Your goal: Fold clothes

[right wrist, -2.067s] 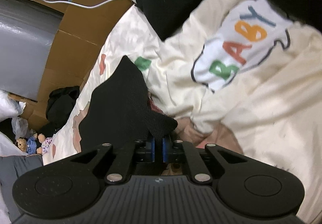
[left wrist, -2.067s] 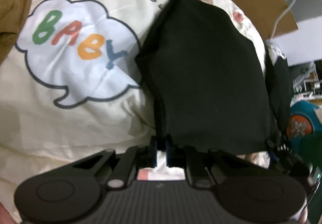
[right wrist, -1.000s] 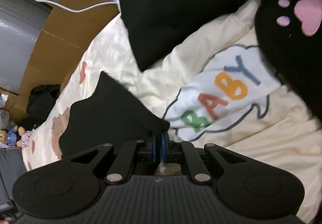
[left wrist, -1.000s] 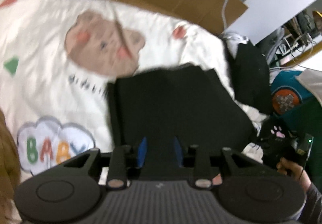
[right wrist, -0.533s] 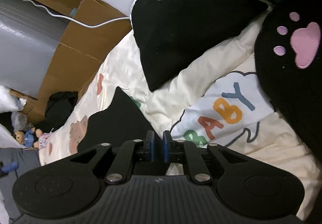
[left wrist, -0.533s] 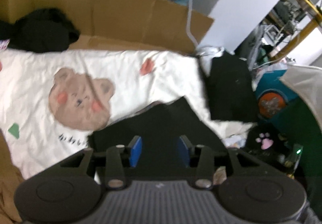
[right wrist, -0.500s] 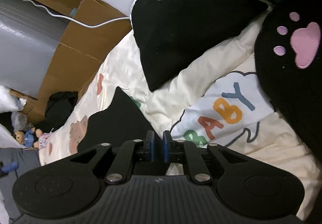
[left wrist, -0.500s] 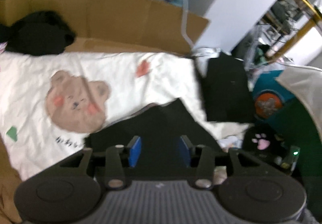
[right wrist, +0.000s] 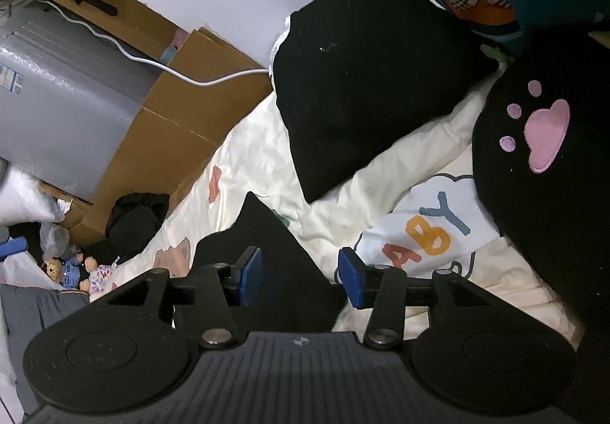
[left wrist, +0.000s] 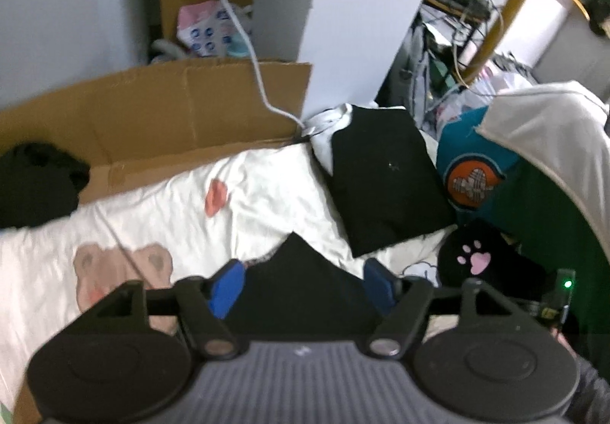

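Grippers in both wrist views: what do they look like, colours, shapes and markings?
The left gripper and right gripper look alike: black plastic bodies with a ribbed grey centre panel, two round discs at the sides, silver pivot bolts on angular black linkages, and blue pads on the fingers. A small pale logo marks each ribbed panel. No cables or sleeves are clearly visible.

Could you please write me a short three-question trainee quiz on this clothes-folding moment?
1. True or false: the left gripper is clamped on the black garment.
2. Which word is printed on the cream blanket? A) BABY B) LOVE C) BEAR
3. Fill in: the right gripper has its jaws ____.

Key:
1. False; its jaws stand apart.
2. A, partly hidden behind the paw-print item.
3. Open.
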A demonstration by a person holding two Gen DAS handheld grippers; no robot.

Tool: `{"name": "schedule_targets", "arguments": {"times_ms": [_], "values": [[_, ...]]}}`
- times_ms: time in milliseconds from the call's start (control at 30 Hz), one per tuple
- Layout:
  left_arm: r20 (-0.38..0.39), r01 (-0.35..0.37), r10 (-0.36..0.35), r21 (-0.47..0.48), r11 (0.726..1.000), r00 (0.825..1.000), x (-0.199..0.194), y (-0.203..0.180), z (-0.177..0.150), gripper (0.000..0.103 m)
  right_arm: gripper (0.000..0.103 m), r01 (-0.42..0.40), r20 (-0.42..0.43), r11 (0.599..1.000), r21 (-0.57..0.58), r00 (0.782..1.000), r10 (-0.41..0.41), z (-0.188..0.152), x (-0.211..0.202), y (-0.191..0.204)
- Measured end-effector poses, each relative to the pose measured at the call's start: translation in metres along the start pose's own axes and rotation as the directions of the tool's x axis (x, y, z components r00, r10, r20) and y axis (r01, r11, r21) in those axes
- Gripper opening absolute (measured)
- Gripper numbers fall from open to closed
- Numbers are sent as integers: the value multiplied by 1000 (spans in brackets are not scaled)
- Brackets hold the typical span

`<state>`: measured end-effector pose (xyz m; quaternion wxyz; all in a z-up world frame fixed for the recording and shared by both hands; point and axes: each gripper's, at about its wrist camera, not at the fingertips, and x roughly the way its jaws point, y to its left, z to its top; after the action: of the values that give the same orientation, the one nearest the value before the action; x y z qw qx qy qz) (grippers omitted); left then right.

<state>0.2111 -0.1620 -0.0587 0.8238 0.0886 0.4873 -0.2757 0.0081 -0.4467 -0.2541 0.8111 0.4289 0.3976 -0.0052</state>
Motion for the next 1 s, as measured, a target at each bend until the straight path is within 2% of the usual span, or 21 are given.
{"name": "schedule_targets", "arguments": {"times_ms": [67,133,233,433,600,700,800,1000], "values": [[8,14,-14,34,999,1000,8,-1,4,79,56,11,5,1000,1,1000,-11,-1,-2,4],[14,28,-28,61,998,999,16,-2,7,79,69,41,9,999,-9,999,-41,-1,-4,11],[43,70,-73,75,995,996,24,-4,9,82,74,77,14,997,-30,997,-77,0,-5,19],[6,120,-121,77,990,993,54,-4,8,82,74,133,50,989,-69,990,-129,3,-6,42],[5,102,-102,71,992,995,81,7,12,82,74,161,67,985,-58,985,-157,3,0,54],[-7,75,-74,105,992,997,92,13,13,82,74,190,76,980,-59,980,-186,2,10,60],[-17,78,-76,116,990,997,99,20,13,82,75,218,84,974,-55,973,-213,-1,19,64],[-93,181,-170,129,975,981,122,39,3,82,74,217,73,976,-1,974,-216,-10,34,59]]}}
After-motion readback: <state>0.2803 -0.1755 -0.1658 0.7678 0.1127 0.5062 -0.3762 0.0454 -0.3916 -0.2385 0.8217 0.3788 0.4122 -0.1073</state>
